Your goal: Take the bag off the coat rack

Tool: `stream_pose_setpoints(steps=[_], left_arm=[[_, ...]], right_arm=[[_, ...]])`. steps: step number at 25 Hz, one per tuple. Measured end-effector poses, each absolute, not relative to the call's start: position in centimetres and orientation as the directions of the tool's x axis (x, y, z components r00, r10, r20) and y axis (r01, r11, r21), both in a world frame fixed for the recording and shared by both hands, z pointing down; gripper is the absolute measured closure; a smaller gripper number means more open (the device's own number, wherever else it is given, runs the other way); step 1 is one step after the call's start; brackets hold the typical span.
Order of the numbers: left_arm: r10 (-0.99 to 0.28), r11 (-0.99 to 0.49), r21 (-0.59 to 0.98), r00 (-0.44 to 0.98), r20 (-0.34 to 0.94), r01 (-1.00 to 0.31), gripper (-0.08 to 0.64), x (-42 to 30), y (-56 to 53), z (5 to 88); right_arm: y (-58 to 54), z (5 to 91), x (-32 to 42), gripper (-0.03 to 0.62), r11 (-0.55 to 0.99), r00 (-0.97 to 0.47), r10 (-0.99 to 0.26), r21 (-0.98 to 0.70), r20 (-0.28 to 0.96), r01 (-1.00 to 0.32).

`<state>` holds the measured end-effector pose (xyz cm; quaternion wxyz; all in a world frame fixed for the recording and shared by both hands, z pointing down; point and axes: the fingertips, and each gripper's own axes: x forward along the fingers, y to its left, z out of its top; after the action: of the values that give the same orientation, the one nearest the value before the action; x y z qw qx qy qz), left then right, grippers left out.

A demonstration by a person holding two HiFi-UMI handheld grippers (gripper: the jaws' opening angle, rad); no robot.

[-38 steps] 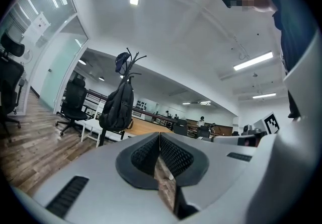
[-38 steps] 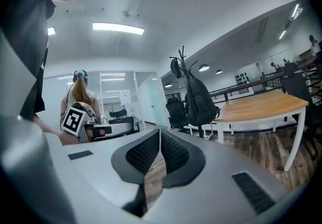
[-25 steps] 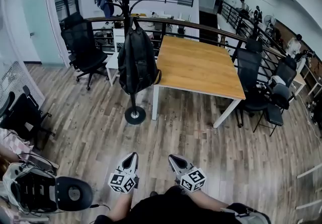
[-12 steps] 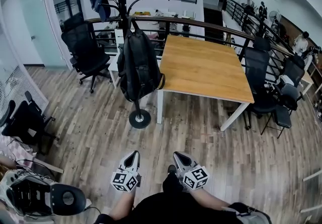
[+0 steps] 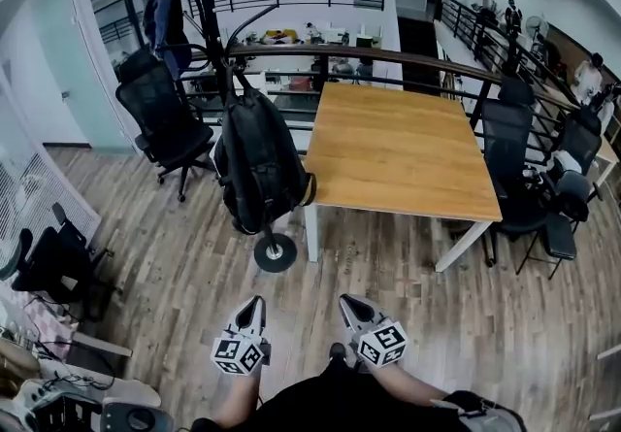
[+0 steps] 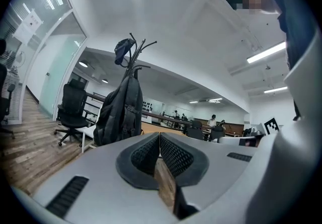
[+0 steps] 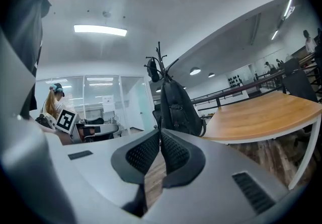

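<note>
A black backpack (image 5: 254, 158) hangs by its top loop from a hook of the black coat rack (image 5: 206, 22), whose round base (image 5: 276, 252) stands on the wood floor beside the table corner. The same backpack (image 6: 119, 115) shows ahead in the left gripper view, and the backpack (image 7: 177, 107) is also straight ahead in the right gripper view. My left gripper (image 5: 255, 302) and right gripper (image 5: 344, 302) are held side by side low in the head view, well short of the rack. Both are shut with nothing between the jaws.
A wooden table (image 5: 408, 144) stands right of the rack. A dark jacket (image 5: 165, 17) hangs on the rack's far side. Black office chairs (image 5: 165, 119) sit left, more chairs (image 5: 529, 178) right. A railing (image 5: 388, 56) runs behind. A low chair (image 5: 53, 260) is at my left.
I have walked toward the rack: backpack, rack base and table have come closer and lower in the head view. Both grippers stay shut, side by side.
</note>
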<state>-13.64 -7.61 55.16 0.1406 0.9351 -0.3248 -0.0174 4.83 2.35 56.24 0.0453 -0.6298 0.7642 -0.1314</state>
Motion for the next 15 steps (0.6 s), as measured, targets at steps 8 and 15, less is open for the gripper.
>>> stream_pose_setpoints(steps=[8, 15], left_arm=[[-0.671, -0.710, 0.263, 0.741, 0.032, -0.653, 0.545, -9.8, -14.5, 53.7], [-0.716, -0.666, 0.259, 0.697, 0.039, -0.699, 0.543, -7.7, -18.4, 54.2]], right_arm=[[-3.2, 56.0, 10.9, 0.557, 0.206, -0.235, -0.968, -0.269, 0.084, -0.941], [-8.1, 56.2, 14.5, 0.556, 0.249, -0.278, -0.958, -0.267, 0.074, -0.931]])
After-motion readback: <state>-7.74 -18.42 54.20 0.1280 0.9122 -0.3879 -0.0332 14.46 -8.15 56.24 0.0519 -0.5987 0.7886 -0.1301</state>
